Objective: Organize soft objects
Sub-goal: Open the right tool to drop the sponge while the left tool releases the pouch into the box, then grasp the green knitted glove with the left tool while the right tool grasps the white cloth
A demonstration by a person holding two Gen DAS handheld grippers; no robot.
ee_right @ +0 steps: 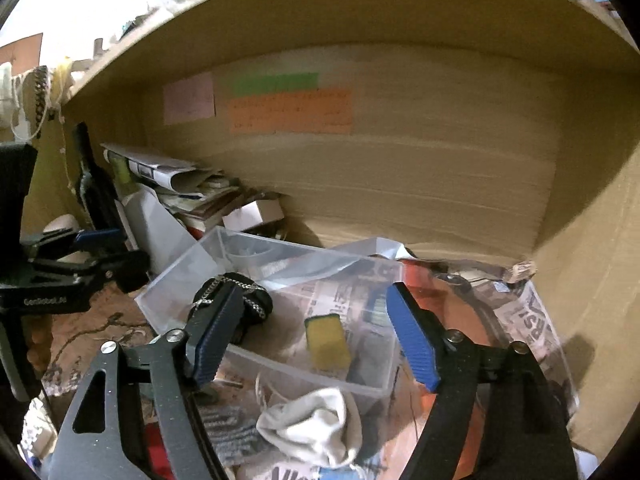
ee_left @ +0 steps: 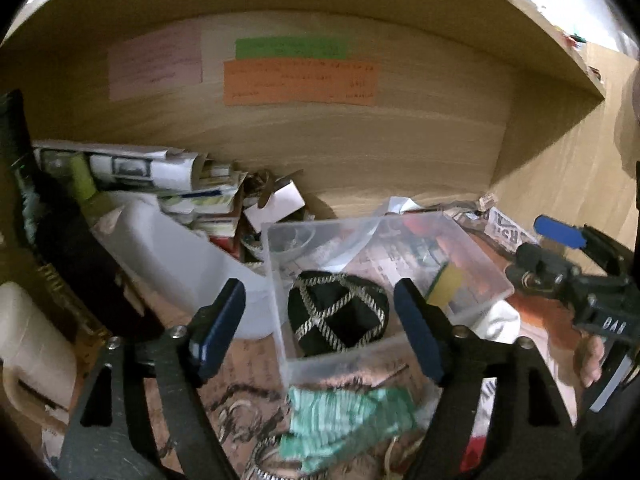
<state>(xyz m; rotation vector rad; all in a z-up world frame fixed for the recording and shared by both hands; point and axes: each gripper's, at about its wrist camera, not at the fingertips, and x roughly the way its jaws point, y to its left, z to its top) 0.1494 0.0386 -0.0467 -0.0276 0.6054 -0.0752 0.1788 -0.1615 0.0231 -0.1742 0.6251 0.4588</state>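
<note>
A clear plastic box (ee_left: 284, 320) (ee_right: 168, 280) stands on a cluttered wooden shelf. In it lie a black soft ball with silver cord (ee_left: 338, 314) (ee_right: 256, 300) and a yellow-green sponge (ee_right: 327, 342) (ee_left: 448, 286). My left gripper (ee_left: 320, 328) is open and empty, just above the box's near end over the ball. My right gripper (ee_right: 312, 336) is open and empty, over the box by the sponge. A green cloth (ee_left: 352, 416) lies in front of the box. A white sock (ee_right: 316, 428) (ee_left: 500, 320) lies at the box's near side.
A white plastic jug (ee_left: 168, 256) and a dark bottle (ee_left: 48, 216) stand left of the box. Papers and small boxes (ee_left: 192, 188) pile up at the back left. Newspaper (ee_right: 532, 320) covers the shelf on the right. The shelf's back wall (ee_right: 400, 184) bears coloured notes.
</note>
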